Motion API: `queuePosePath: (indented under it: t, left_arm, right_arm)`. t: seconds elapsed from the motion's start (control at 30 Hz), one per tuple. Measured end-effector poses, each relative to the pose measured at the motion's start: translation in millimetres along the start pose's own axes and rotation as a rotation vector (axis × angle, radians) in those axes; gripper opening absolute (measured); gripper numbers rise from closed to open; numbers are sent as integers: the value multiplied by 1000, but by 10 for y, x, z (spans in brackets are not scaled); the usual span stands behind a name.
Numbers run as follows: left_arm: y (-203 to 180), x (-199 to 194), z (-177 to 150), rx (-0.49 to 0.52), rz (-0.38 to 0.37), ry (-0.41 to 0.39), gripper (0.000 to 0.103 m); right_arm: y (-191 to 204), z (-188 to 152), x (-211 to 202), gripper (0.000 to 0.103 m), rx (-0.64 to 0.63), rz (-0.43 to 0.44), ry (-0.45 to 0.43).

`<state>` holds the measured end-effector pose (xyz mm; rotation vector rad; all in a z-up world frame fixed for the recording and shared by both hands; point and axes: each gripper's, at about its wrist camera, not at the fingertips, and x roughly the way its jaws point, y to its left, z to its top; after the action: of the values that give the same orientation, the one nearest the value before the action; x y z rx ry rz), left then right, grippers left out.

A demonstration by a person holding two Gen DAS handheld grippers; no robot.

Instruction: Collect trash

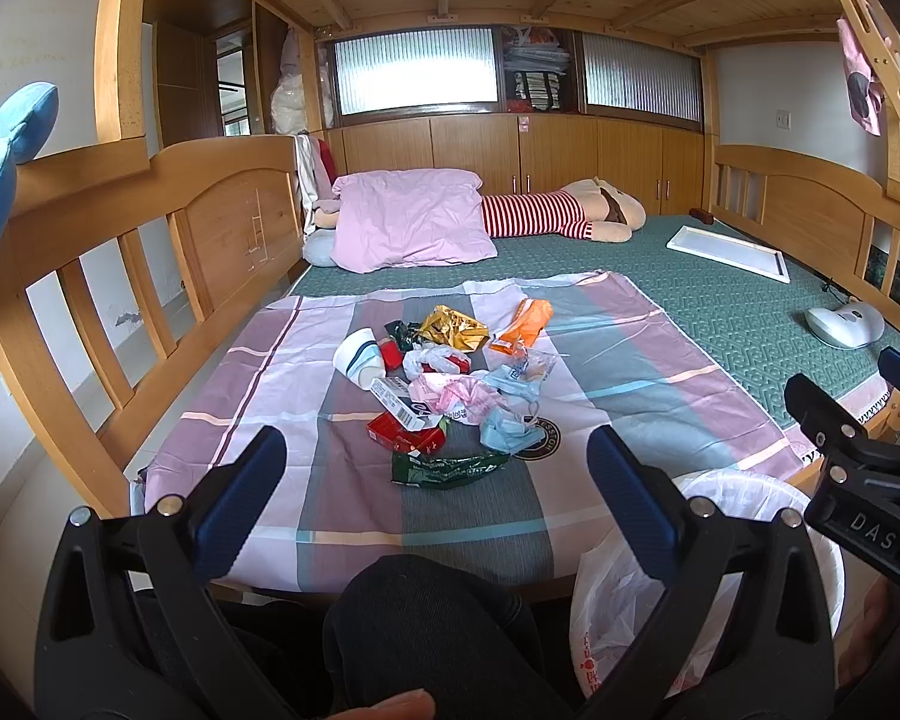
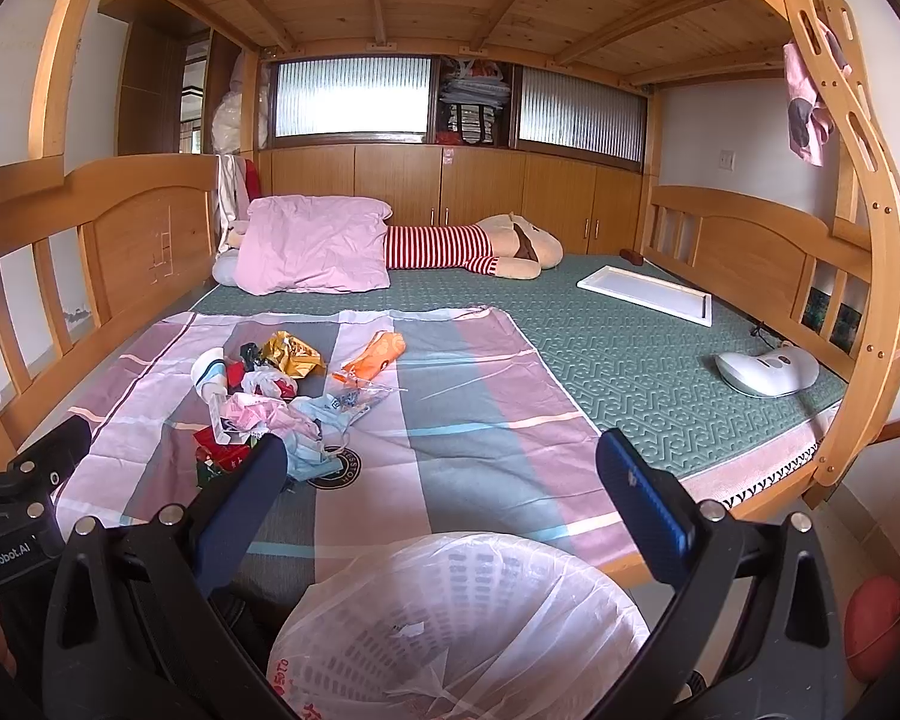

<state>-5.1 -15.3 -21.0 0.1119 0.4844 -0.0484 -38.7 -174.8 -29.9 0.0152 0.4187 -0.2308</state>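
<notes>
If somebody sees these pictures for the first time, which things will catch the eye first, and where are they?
First, the heap of colourful trash in the middle of the checked sheet on the bed. Next, the bag-lined white basket right below the open right gripper, at the bed's near edge. Farther back, a pink pillow and a striped plush toy lie by the cabinets.

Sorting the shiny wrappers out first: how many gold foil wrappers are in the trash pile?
1: the gold foil wrapper lies at the far edge of the trash pile, beside the orange wrapper. Others may be hidden under the pile.

Black claws (image 1: 438,501), blue finger pads (image 1: 237,504)
</notes>
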Motion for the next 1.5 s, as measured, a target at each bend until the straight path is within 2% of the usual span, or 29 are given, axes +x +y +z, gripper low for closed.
queuePosePath:
  t: [0.63, 0.77, 0.87, 0.97, 1.07, 1.1, 1.13, 1.17, 1.23, 1.27, 1.3, 1.33, 1.37, 1.4, 1.43, 1.47, 1.5]
  left_arm:
    - [-21, 3, -7, 2, 3, 11, 100]
    - [-12, 73, 5, 14, 5, 21, 100]
    - [59, 194, 25, 32, 21, 0, 100]
    - [429, 508, 66, -47, 7, 39, 100]
    - [1019, 994, 22, -209, -21, 127, 99]
    - [1141, 1115, -2, -240, -25, 147, 96]
    - [1296, 1283, -35, -278, -33, 178, 85]
    - [1471, 1497, -80, -323, -42, 222, 78]
    - [1666, 1832, -131, -374, -43, 281, 55]
    - [1710, 1958, -152, -383, -40, 300, 53]
    - [1754, 2141, -163, -388, -41, 326, 52]
    - [1758, 2317, -165, -390, -68, 348, 52]
    - [1737, 2438, -165, -387, -104, 364, 52]
    - [1619, 2642, -164, -363, -179, 400, 57]
    - [1512, 2775, -169, -334, -240, 424, 69]
    - [1360, 2926, -179, -292, -309, 449, 76]
    - [1252, 3003, -204, -260, -338, 460, 83]
  right_arm:
    - [15, -22, 8, 100, 8, 12, -9]
    - [37, -6, 17, 100, 14, 29, -25]
    - [45, 33, 110, 100, 26, 48, -4]
    - [6, 35, 269, 100, 47, 59, 41]
    - [-57, 0, 462, 100, 80, 89, 94]
    - [-73, -14, 507, 100, 90, 98, 102]
    - [-85, -29, 559, 100, 99, 105, 115]
    - [-81, -48, 632, 100, 101, 104, 134]
    - [-53, -79, 786, 100, 90, 87, 168]
    - [-49, -91, 837, 97, 89, 83, 180]
    - [-27, -108, 913, 94, 91, 82, 200]
    - [-25, -124, 966, 85, 93, 82, 216]
    - [8, -142, 1049, 82, 96, 85, 240]
    - [51, -155, 1127, 81, 94, 88, 261]
    - [93, -159, 1191, 81, 89, 84, 276]
    - [125, -165, 1233, 81, 84, 76, 284]
    - [160, -165, 1272, 81, 80, 70, 292]
